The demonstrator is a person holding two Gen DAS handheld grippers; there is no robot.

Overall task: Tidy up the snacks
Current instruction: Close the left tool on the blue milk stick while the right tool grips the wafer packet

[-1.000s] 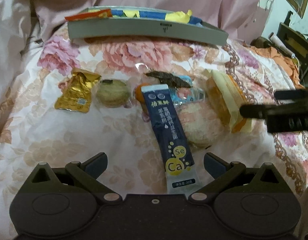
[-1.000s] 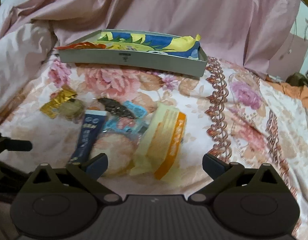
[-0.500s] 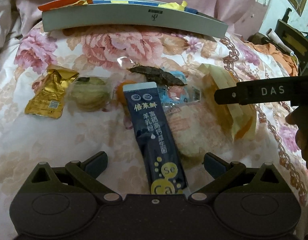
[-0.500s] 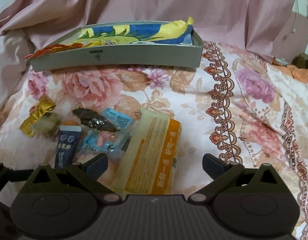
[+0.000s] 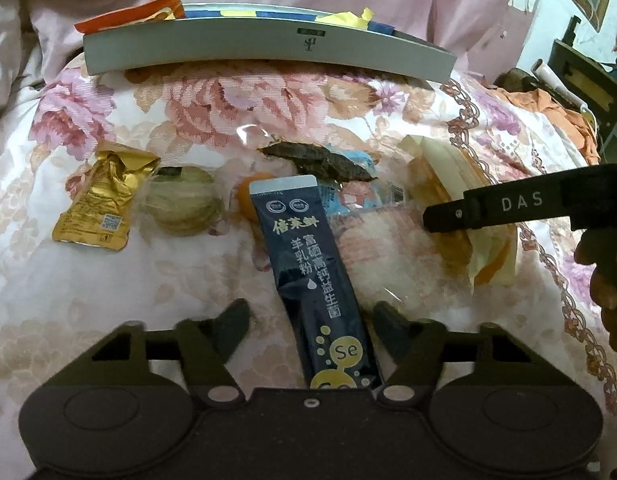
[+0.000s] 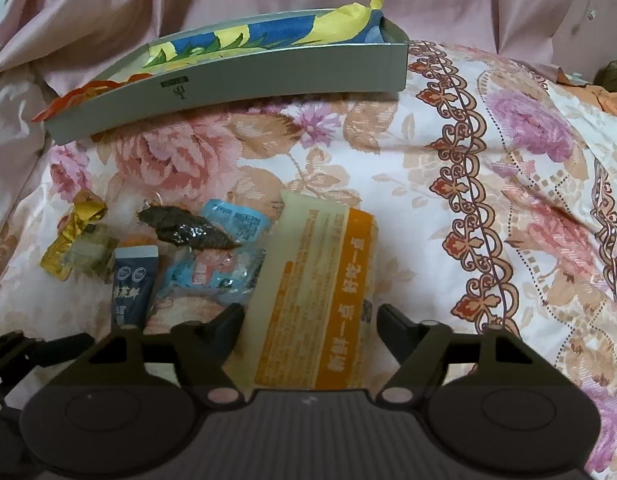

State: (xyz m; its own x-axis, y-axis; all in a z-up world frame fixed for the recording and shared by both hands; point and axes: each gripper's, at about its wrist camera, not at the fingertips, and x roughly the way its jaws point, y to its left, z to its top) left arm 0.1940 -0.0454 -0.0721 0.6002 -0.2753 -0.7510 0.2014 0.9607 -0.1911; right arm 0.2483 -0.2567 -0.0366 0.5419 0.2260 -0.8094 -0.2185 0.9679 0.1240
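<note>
**Both claws closing over packets on the floral bedspread**

The left gripper (image 5: 310, 320) narrows around the dark-blue sachet (image 5: 308, 264), pads not yet touching; the right gripper (image 6: 310, 322) closes astride the yellow-orange packet (image 6: 320, 300), gaps either side; bare bedspread (image 6: 448, 260) lies rightward; the grey tray (image 6: 228, 84) sits beyond.

One grey tray (image 6: 268, 76); one dark-blue sachet (image 5: 312, 268); one gold packet (image 5: 104, 200); one yellow-orange packet (image 6: 320, 292); two grippers.
</note>
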